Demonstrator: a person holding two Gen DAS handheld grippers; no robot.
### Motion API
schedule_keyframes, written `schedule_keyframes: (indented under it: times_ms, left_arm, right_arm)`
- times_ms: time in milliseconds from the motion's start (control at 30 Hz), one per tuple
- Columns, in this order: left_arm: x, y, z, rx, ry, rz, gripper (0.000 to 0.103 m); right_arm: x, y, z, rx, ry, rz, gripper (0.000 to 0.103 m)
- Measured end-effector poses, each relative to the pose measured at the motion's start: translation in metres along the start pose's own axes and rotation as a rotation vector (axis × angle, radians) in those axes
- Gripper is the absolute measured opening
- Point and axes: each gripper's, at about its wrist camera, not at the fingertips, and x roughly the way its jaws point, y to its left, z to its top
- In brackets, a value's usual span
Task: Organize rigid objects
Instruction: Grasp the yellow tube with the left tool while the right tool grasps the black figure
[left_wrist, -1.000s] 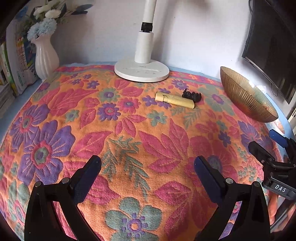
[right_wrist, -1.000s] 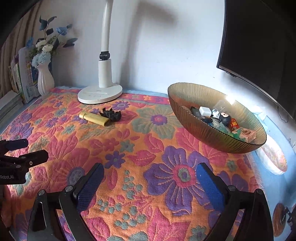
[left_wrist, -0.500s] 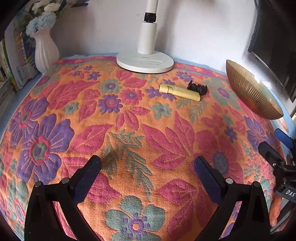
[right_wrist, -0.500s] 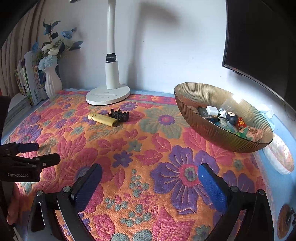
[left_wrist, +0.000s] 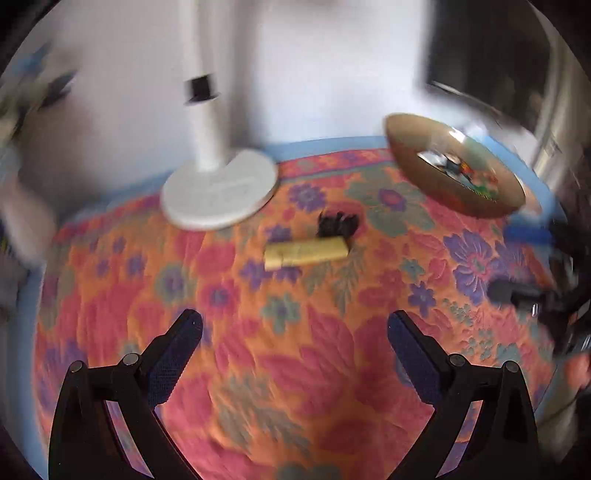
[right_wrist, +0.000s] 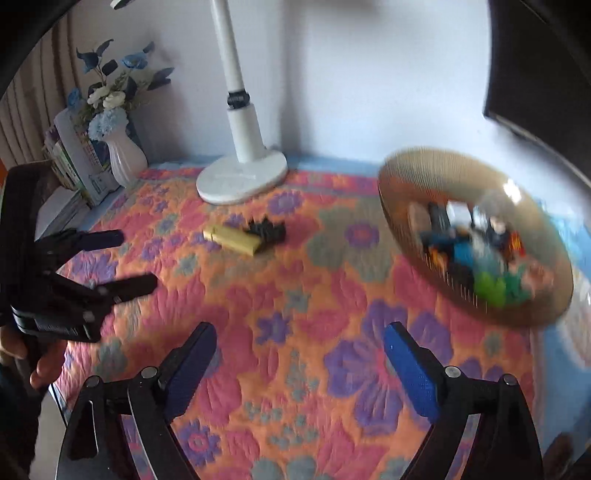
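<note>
no readable text; print on books (right_wrist: 79, 155) by vase and left gripper (right_wrist: 110, 258) label too blurred.

Left gripper (left_wrist: 293, 325): both blue-padded fingers (left_wrist: 177, 354) spread wide, nothing between them, held above the surface and pointing forward. In the right wrist view the same gripper (right_wrist: 129, 260) enters from the left edge, its two dark fingers parted and angled to the right; the person's hand (right_wrist: 40, 363) grips the handle below, fingertips curled round it.

Right gripper (right_wrist: 299, 345): fingers likewise wide apart and empty, blue pads (right_wrist: 410, 373) facing inward. In the left wrist view it appears blurred at the right edge (left_wrist: 517, 262), fingers apart, pointing left.
</note>
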Motion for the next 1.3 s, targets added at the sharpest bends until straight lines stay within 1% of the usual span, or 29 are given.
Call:
schedule_keyframes:
  times_ms: [33,67,100,167,233,267,367,400,433,467,500,533,567,600,633,667,700,733,800,833,933,967,1033,1100,1133,1167,1233,1300]
  left_arm:
    - [0.007,0.000,0.008,0.068,-0.005,-0.002,0.100]
    - [0.013,-0.001,0.014,0.119,-0.008,-0.013,0.100]
    - [0.022,0.001,0.020,0.161,-0.007,-0.028,0.100]
    - [0.040,0.003,0.030,0.225,0.003,-0.054,0.100]
    - [0.054,0.004,0.037,0.270,0.009,-0.058,0.100]
    - [0.064,0.004,0.040,0.292,0.017,-0.071,0.100]
    - [0.085,0.006,0.044,0.325,0.040,-0.102,0.092]
    - [0.092,0.008,0.045,0.321,0.052,-0.125,0.086]
    - [0.098,0.009,0.045,0.318,0.069,-0.155,0.084]
    - [0.102,0.009,0.043,0.322,0.081,-0.187,0.076]
    - [0.103,0.007,0.040,0.327,0.082,-0.213,0.068]
    - [0.100,0.007,0.039,0.326,0.063,-0.222,0.064]
    - [0.097,0.006,0.036,0.329,0.056,-0.240,0.052]
    - [0.095,0.006,0.035,0.331,0.049,-0.247,0.041]
    - [0.092,0.004,0.033,0.332,0.047,-0.248,0.038]
    - [0.089,0.003,0.030,0.330,0.046,-0.240,0.035]
    - [0.087,0.002,0.027,0.326,0.046,-0.230,0.031]
    - [0.084,0.001,0.025,0.316,0.047,-0.225,0.027]
    - [0.076,0.002,0.020,0.268,0.060,-0.205,0.021]
    - [0.070,0.003,0.017,0.239,0.063,-0.188,0.021]
    - [0.049,0.004,0.000,0.155,0.062,-0.174,0.021]
    - [0.041,0.004,-0.007,0.123,0.068,-0.179,0.021]
    - [0.025,0.002,-0.022,0.063,0.066,-0.213,0.021]
    - [0.010,-0.005,-0.037,0.033,0.060,-0.203,0.020]
    - [0.002,-0.010,-0.045,0.030,0.051,-0.193,0.020]
    - [-0.004,-0.016,-0.054,0.029,0.046,-0.180,0.020]
    - [-0.008,-0.029,-0.069,0.032,0.054,-0.147,0.020]
    - [-0.007,-0.038,-0.078,0.015,0.068,-0.147,0.022]
  right_arm:
    - [0.004,-0.001,0.008,0.010,-0.003,0.011,0.079]
    - [0.013,-0.004,0.020,0.038,0.002,0.033,0.076]
    - [0.022,-0.007,0.029,0.069,0.011,0.064,0.076]
    - [0.053,-0.013,0.045,0.150,0.050,0.178,0.076]
    - [0.078,-0.013,0.053,0.184,0.072,0.192,0.076]
    - [0.093,-0.011,0.057,0.178,0.089,0.193,0.076]
    - [0.123,-0.006,0.064,0.139,0.104,0.214,0.076]
    - [0.132,-0.005,0.065,0.130,0.111,0.197,0.076]
    - [0.137,-0.006,0.065,0.129,0.116,0.187,0.076]
    - [0.143,-0.007,0.065,0.131,0.116,0.185,0.076]
    - [0.144,-0.006,0.065,0.127,0.096,0.187,0.076]
    - [0.144,-0.005,0.065,0.114,0.086,0.184,0.074]
    - [0.144,-0.003,0.065,0.096,0.084,0.181,0.061]
    - [0.143,0.000,0.065,0.078,0.083,0.195,0.050]
    - [0.143,0.004,0.063,0.065,0.088,0.206,0.040]
    - [0.141,0.006,0.061,0.058,0.078,0.178,0.037]
    - [0.139,0.006,0.061,0.060,0.073,0.169,0.033]
    - [0.137,0.003,0.061,0.077,0.073,0.177,0.033]
    - [0.128,-0.007,0.058,0.140,0.058,0.218,0.033]
    - [0.116,-0.013,0.055,0.172,0.045,0.232,0.033]
    - [0.082,-0.020,0.041,0.192,0.013,0.233,0.033]
    - [0.067,-0.021,0.031,0.202,0.005,0.237,0.033]
    - [0.047,-0.022,0.014,0.215,0.004,0.246,0.033]
    - [0.028,-0.018,-0.008,0.193,0.012,0.235,0.033]
    - [0.025,-0.014,-0.014,0.172,0.022,0.224,0.033]
    - [0.020,-0.008,-0.025,0.130,0.036,0.196,0.033]
    - [0.018,-0.001,-0.038,0.095,0.046,0.172,0.034]
    - [0.023,0.003,-0.051,0.079,0.061,0.180,0.034]
